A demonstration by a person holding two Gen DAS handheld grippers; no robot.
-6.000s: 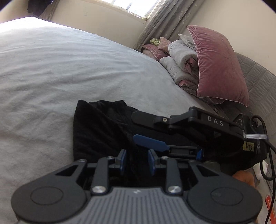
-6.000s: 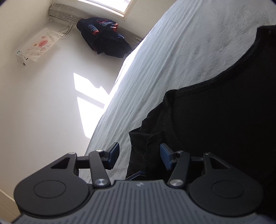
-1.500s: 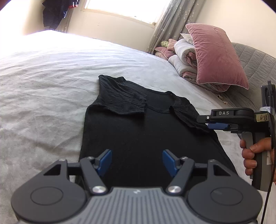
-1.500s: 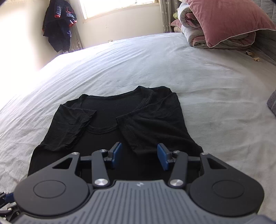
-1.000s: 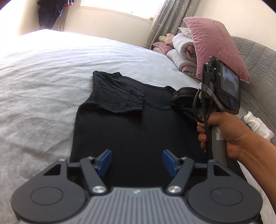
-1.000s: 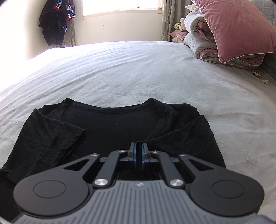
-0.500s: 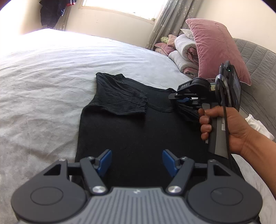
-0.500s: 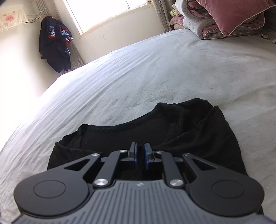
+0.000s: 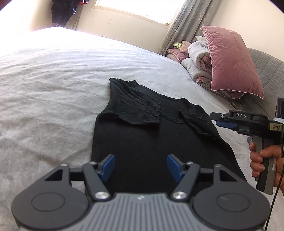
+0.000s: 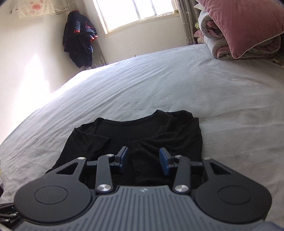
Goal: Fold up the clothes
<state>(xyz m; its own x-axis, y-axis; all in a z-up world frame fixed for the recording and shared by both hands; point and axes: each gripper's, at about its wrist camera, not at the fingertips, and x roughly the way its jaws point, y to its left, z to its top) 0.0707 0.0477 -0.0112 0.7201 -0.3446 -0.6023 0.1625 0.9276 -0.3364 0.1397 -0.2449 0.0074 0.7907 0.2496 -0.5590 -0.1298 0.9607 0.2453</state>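
Observation:
A black T-shirt [image 9: 150, 138] lies flat on the grey bed [image 9: 44, 99], both short sleeves folded inward over the chest. My left gripper [image 9: 141, 166] hovers open above the shirt's lower part, nothing between its blue pads. In the right wrist view the same T-shirt [image 10: 142, 135] lies below my right gripper [image 10: 143, 159]. Its jaws are opening over the folded right sleeve, and the pads do not press on the cloth. From the left wrist view, the right gripper [image 9: 225, 122] sits at the shirt's right edge, held by a hand [image 9: 262, 160].
A pink velvet pillow [image 9: 230, 62] leans on rolled grey and pink bedding [image 9: 197, 58] at the bed's head, by a quilted grey headboard [image 9: 266, 71]. Dark clothing [image 10: 79, 40] hangs in the corner beside the window [image 10: 134, 12]. Bare sheet spreads left of the shirt.
My right gripper was shut over the right sleeve; now its jaws stand apart, and it has drawn back to the shirt's right edge. The left gripper stays open in place.

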